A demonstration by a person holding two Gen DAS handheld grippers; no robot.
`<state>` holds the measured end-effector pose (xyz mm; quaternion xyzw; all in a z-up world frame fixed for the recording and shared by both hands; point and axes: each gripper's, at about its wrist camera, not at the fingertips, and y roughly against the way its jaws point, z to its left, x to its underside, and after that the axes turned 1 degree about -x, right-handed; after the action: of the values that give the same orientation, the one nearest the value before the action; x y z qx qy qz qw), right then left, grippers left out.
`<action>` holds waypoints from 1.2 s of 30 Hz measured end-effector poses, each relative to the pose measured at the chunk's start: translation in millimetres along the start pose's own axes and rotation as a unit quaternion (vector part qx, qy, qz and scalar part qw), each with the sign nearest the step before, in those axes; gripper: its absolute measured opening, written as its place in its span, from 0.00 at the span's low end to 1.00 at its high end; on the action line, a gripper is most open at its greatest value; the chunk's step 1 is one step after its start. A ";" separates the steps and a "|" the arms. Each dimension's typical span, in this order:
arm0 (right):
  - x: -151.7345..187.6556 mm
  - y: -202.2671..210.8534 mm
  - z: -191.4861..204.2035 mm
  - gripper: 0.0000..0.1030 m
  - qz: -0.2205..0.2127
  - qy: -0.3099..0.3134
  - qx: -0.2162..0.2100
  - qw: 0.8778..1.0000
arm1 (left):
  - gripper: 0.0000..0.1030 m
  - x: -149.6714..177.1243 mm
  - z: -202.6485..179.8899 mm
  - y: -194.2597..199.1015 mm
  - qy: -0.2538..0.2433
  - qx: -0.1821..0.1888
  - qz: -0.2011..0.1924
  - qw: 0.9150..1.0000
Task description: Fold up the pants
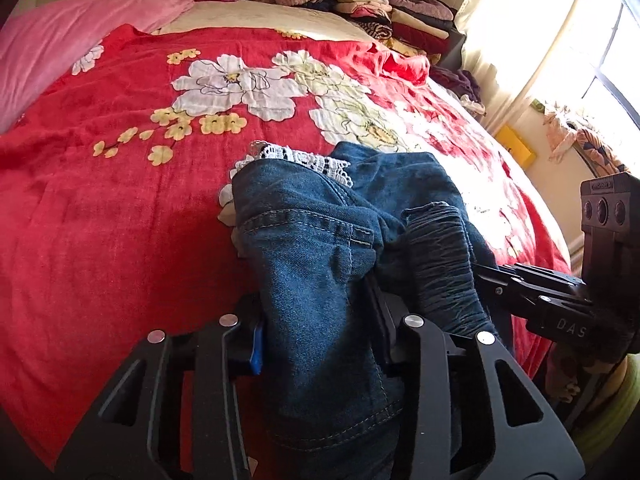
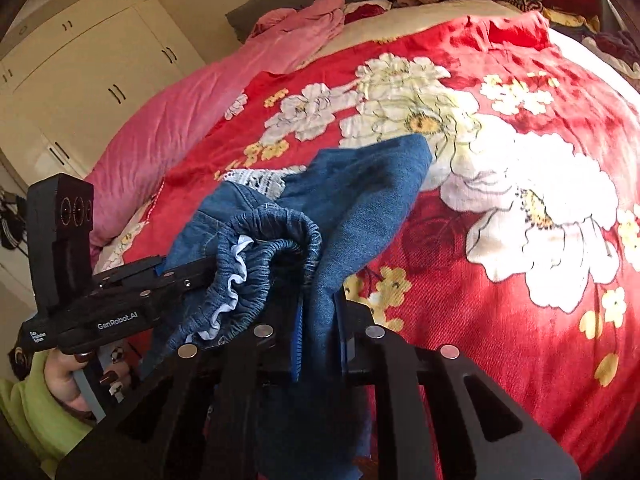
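1. Your left hand-held gripper is clamped on a thick bunch of the blue denim pants with white lace trim, which hang bunched above the near edge of the bed; layers may slip unevenly.
2. Your right hand-held gripper is pinched tight on a thin denim fold; pulling apart could tear it free.

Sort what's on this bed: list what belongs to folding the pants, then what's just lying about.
For the job:
- jeans
- left tool, shut on the jeans
- right tool, shut on the jeans

Lying about:
- red floral blanket
- pink quilt
- stacked clothes
- wardrobe
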<state>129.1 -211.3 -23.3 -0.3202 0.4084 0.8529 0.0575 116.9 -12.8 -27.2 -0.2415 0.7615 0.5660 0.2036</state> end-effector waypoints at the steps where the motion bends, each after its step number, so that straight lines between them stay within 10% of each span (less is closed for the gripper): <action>1: -4.8 3.8 3.9 0.12 -0.007 0.003 -0.005 1.000 | 0.29 -3.4 0.6 3.7 0.002 0.001 -0.006 1.000; 19: -74.5 -17.8 7.7 0.13 -0.043 0.037 0.049 0.997 | 0.30 -57.1 5.7 -2.9 -0.003 -0.049 -0.070 0.996; 24: -64.7 -43.1 -20.5 0.50 0.008 -0.004 0.119 0.993 | 0.39 -51.1 12.3 -26.2 0.000 -0.079 -0.043 0.996; 32: -52.7 -49.0 -33.0 0.50 0.017 -0.009 0.129 0.991 | 0.52 -42.5 24.8 -35.6 0.018 -0.078 -0.029 0.996; 36: -49.6 -26.4 -23.4 0.68 -0.021 -0.006 0.130 0.991 | 0.66 -42.6 24.3 -18.6 0.020 -0.076 -0.052 0.996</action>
<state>189.4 -203.0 -22.1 -0.3132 0.5083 0.7933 0.1194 163.1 11.9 -23.3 -0.3072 0.7068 0.6055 0.1986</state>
